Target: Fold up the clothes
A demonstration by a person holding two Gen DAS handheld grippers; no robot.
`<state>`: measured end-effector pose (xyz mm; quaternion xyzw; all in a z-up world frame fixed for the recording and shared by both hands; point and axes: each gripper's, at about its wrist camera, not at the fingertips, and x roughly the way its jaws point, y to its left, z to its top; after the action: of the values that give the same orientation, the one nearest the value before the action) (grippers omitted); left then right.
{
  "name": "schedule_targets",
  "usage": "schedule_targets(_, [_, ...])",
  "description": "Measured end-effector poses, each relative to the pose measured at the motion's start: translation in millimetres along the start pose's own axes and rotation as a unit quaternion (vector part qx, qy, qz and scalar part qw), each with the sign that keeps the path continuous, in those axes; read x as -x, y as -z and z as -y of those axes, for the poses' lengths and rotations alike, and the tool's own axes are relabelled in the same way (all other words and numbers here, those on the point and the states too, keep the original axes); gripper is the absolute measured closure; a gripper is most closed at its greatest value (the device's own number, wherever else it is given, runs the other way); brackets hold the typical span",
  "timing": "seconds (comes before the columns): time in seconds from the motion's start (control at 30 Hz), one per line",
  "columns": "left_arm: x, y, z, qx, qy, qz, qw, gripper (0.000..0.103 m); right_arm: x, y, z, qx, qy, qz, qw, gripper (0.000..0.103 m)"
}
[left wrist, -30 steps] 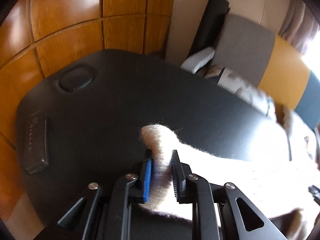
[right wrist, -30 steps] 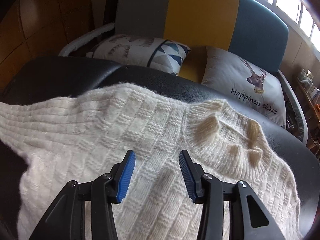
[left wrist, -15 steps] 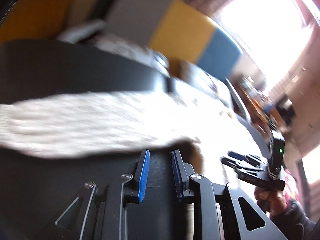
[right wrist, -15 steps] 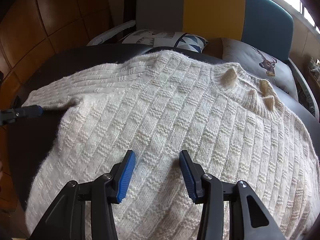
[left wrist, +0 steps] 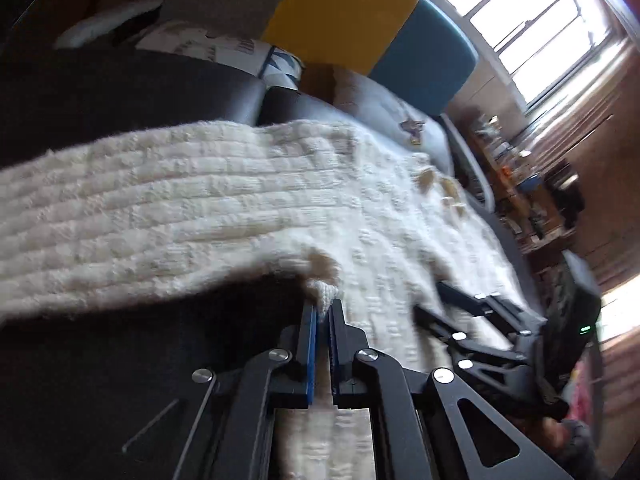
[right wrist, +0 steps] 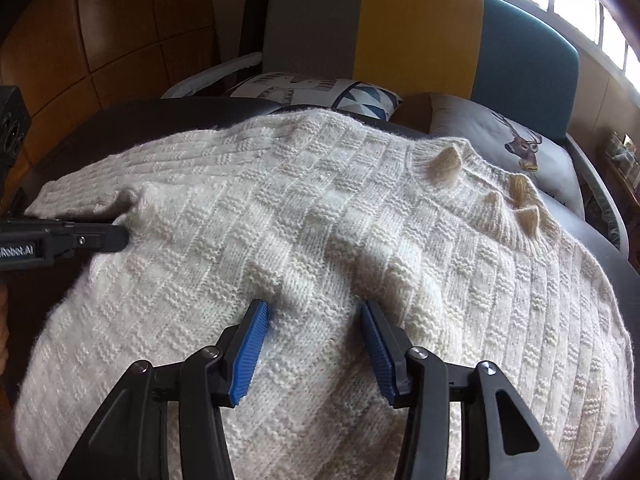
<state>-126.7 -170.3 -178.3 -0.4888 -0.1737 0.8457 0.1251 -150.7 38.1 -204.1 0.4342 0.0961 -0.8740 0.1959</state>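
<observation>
The sweater (right wrist: 304, 216), a cream knit with a blocky raised pattern, lies spread flat across a dark padded counter (right wrist: 132, 120), its sleeve stretched out to the left and its ribbed collar, dotted with small knitted points, toward the right. At the far left, where the sleeve meets the body, the left gripper (left wrist: 323, 312) has its jaws clenched on a small fold of the sweater's edge; in the right wrist view the same gripper (right wrist: 120, 236) comes in from the left edge of the frame, its tip against the knit at the underarm. Toward the middle, the right gripper (right wrist: 314, 312) sits low over the sweater's body with its blue-padded jaws spread wide and released, the fingertips (right wrist: 258, 308) resting on or just above the wool; which of the two cannot be told. Behind the counter stands a sofa (right wrist: 420, 28) with grey, yellow and blue back panels, a triangle-patterned cushion (right wrist: 320, 90) on it to the left and a grey cushion with a deer print (right wrist: 516, 144) to the right.
</observation>
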Motion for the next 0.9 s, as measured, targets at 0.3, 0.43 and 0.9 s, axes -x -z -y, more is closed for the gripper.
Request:
schedule_targets(0.3, [1, -4, -9, 0.017, -0.001, 0.001, 0.9999, 0.095, -2, -2, -3, 0.001, 0.000, 0.001, 1.000, 0.048])
schedule_targets(0.43, [46, 13, -31, 0.044, 0.024, 0.022, 0.9985, 0.095, 18, -3, -4, -0.008, -0.004, -0.001, 1.000, 0.048])
schedule_targets(0.9, [104, 165, -24, 0.008, 0.084, -0.046, 0.9953, 0.092, 87, 82, 5, -0.018, -0.006, 0.002, 1.000, 0.048])
